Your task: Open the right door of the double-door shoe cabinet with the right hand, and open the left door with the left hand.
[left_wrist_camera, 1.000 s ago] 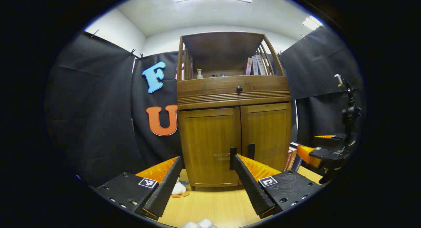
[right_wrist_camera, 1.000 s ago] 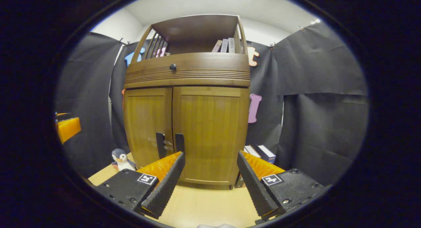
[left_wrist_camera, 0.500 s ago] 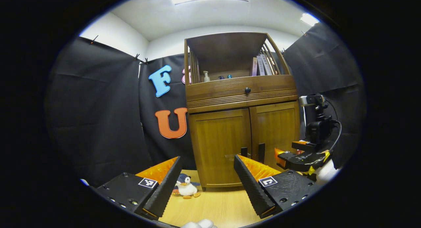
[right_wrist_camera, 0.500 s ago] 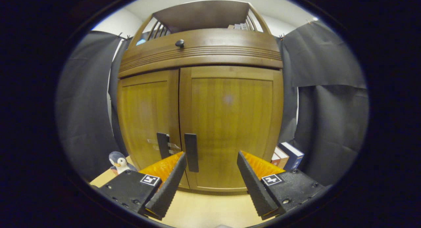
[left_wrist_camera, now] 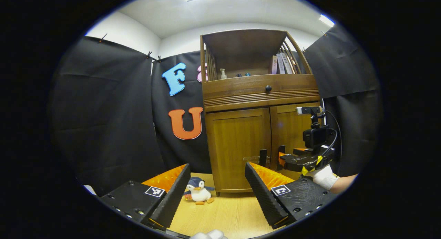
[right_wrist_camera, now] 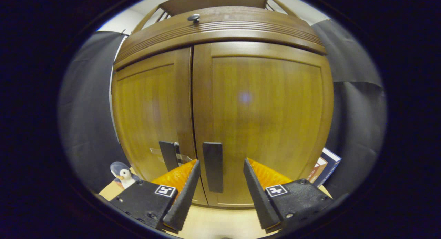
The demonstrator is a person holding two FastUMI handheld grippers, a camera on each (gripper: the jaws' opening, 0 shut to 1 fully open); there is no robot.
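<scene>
**Wooden doors shut, grippers open**

Brown wood shoe cabinet [right_wrist_camera: 220,104] stands tall on the floor. Its right door [right_wrist_camera: 265,122] and left door [right_wrist_camera: 151,115] are closed. The right door's handle [right_wrist_camera: 213,166] stands straight up, between the right gripper's [right_wrist_camera: 219,178] wide-open fingers. The left gripper [left_wrist_camera: 217,184] is wide open, holding nothing.

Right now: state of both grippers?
Left gripper: open, holding nothing, back from the cabinet.
Right gripper: open, jaws either side of the right door handle, not clamped.
</scene>
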